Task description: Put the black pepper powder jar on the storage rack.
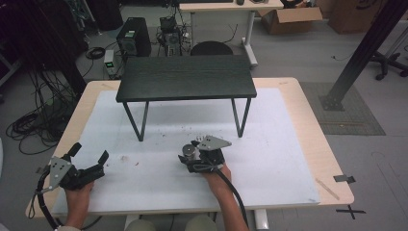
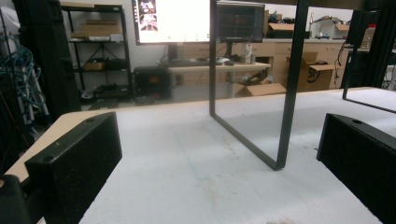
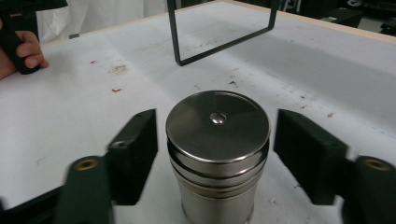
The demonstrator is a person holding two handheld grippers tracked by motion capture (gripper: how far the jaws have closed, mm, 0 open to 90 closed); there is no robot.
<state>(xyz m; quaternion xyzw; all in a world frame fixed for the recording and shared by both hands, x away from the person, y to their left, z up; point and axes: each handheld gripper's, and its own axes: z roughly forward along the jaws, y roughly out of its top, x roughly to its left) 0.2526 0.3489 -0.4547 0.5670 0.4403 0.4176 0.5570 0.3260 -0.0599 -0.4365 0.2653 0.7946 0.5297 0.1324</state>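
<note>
Two grippers sat released: the right gripper straddled an upright steel canister without touching; the left gripper held nothing.

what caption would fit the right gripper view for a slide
Right gripper open around an upright steel canister on the white mat, jaws not touching it.

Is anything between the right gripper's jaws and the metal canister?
No. The metal canister stands upright on the white mat between the open jaws of the right gripper, with a bare gap on each side.
</note>
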